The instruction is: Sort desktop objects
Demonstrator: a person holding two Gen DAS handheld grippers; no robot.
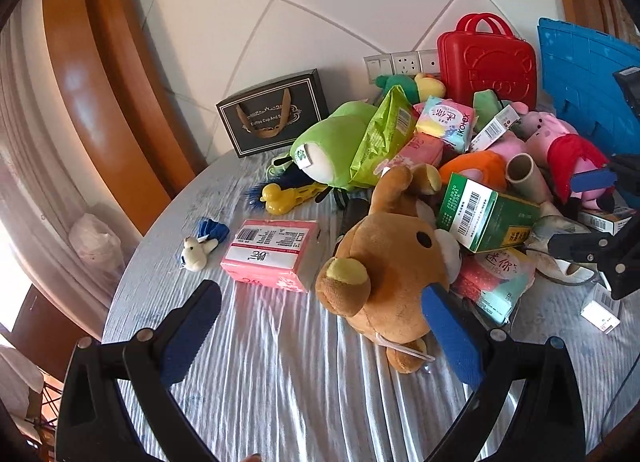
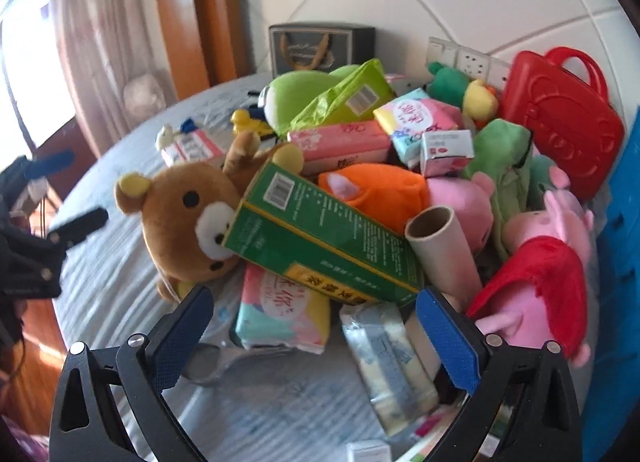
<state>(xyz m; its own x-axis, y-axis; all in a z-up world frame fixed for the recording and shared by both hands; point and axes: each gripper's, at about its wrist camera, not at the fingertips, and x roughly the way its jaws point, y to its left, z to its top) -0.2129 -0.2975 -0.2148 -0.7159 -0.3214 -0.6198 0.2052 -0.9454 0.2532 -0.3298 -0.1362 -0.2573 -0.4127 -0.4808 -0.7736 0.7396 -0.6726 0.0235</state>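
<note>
From where I stand, a pile of toys and packets covers the round table point(image 1: 280, 382), which has a grey striped cloth on it.

In the left wrist view the left gripper point(image 1: 320, 326) has its two blue-padded fingers wide apart, with nothing between them. The brown bear point(image 1: 384, 266) lies at 1 o'clock from the gap, and its lower side is just beside the right-hand pad. At 11 o'clock the pink tissue pack point(image 1: 272, 254) lies alone on the cloth. Only this view shows clearly the small white toy point(image 1: 195, 250) at 10 o'clock and the yellow duck clip point(image 1: 280, 196) further behind. The other gripper enters here from 3 o'clock.

In the right wrist view the right gripper point(image 2: 312, 326) is also spread open and holds nothing. Straight ahead at 12 o'clock the green box point(image 2: 320, 238) leans on the bear's muzzle point(image 2: 212, 230). Between the pads, on the table, lie a pastel packet point(image 2: 280, 310) and a clear wrapped packet point(image 2: 388, 358), which the left view hardly shows. The cardboard tube point(image 2: 440, 246) is at 1 o'clock, and the pink pig in a red dress point(image 2: 548, 278) is at 2 o'clock. The red case point(image 2: 560, 126) stands far behind, against the wall.
</note>
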